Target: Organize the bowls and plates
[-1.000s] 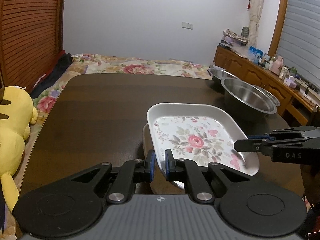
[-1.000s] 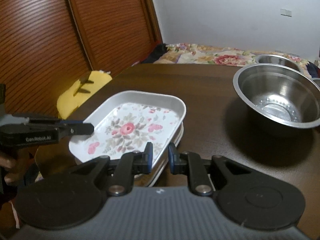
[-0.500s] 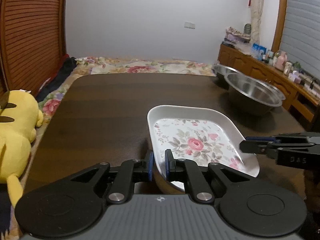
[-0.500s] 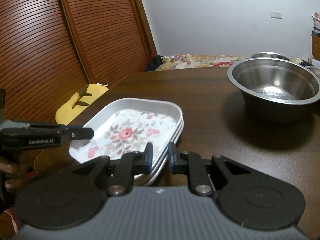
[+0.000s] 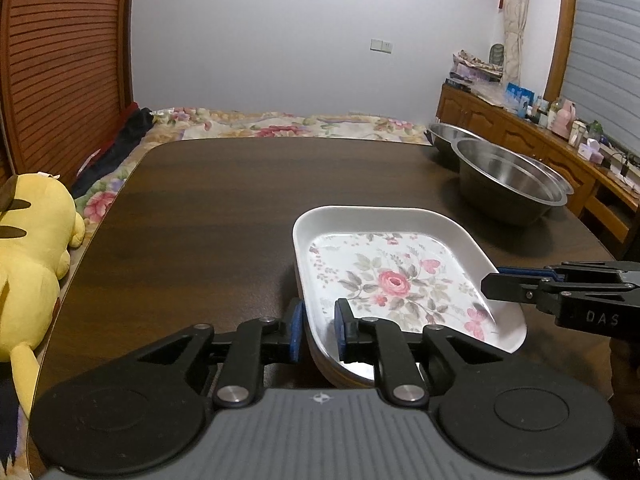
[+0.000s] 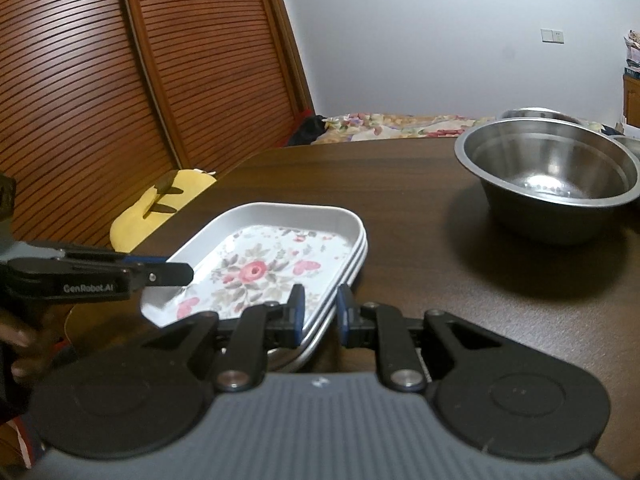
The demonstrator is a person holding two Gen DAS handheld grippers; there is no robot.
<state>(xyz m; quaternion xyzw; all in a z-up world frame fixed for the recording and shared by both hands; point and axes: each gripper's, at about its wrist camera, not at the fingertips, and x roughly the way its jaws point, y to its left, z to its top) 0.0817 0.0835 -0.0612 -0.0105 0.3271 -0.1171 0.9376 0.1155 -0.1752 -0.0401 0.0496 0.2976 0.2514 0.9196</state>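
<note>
Floral plate (image 5: 396,284) between left gripper (image 5: 318,330) fingers (rim only)

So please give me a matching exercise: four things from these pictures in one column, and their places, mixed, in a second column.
1. floral tray
2. steel bowl
3. yellow plush toy
4. left tool

a. beside the table's left edge
b. astride the tray's near rim
c. stacked on other trays
d. on the table, right of the trays

Pairs: 1-c, 2-d, 3-a, 4-b
</note>
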